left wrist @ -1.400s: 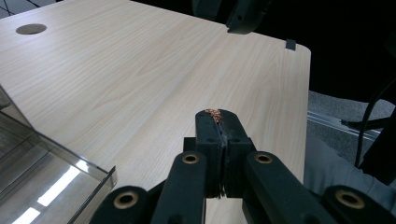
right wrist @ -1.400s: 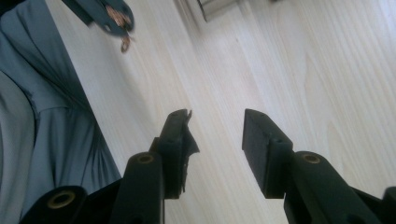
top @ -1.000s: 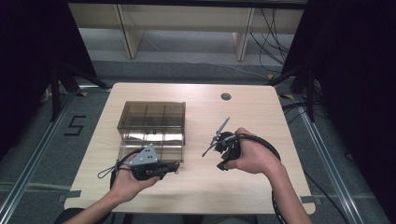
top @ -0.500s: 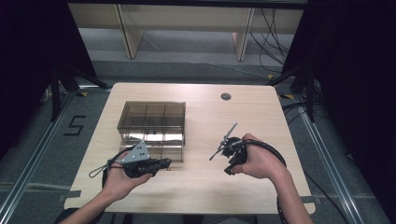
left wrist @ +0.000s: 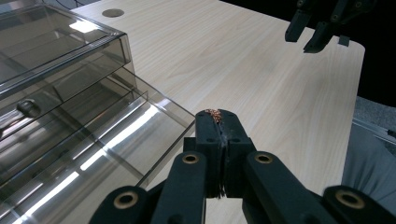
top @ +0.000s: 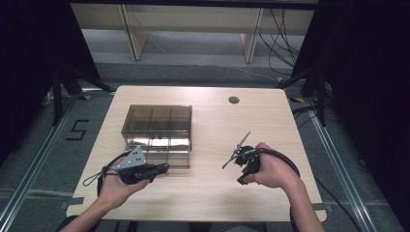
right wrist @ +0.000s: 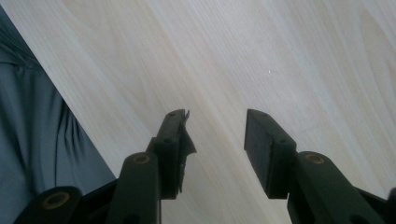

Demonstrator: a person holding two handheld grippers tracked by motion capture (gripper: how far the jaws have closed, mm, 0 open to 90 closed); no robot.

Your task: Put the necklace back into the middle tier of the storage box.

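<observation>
A pale wood-grain worktop (top: 208, 121) carries a smoky transparent plastic drawer box (top: 158, 133) at its left-centre. Just before it, the left gripper (left wrist: 219, 116) has its jaws together, reddish flecks at their tips. The right gripper (right wrist: 217, 135), jaws apart, hovers over bare wood near the worktop's edge.

A pale wooden table (top: 203, 193) stands on a grey floor (top: 34, 159) marked with a "5" (top: 77, 130). Beyond it, a light shelf unit (top: 193, 24); cables (top: 280, 29) trail right. Dark curtains (top: 367, 72) flank both sides.
</observation>
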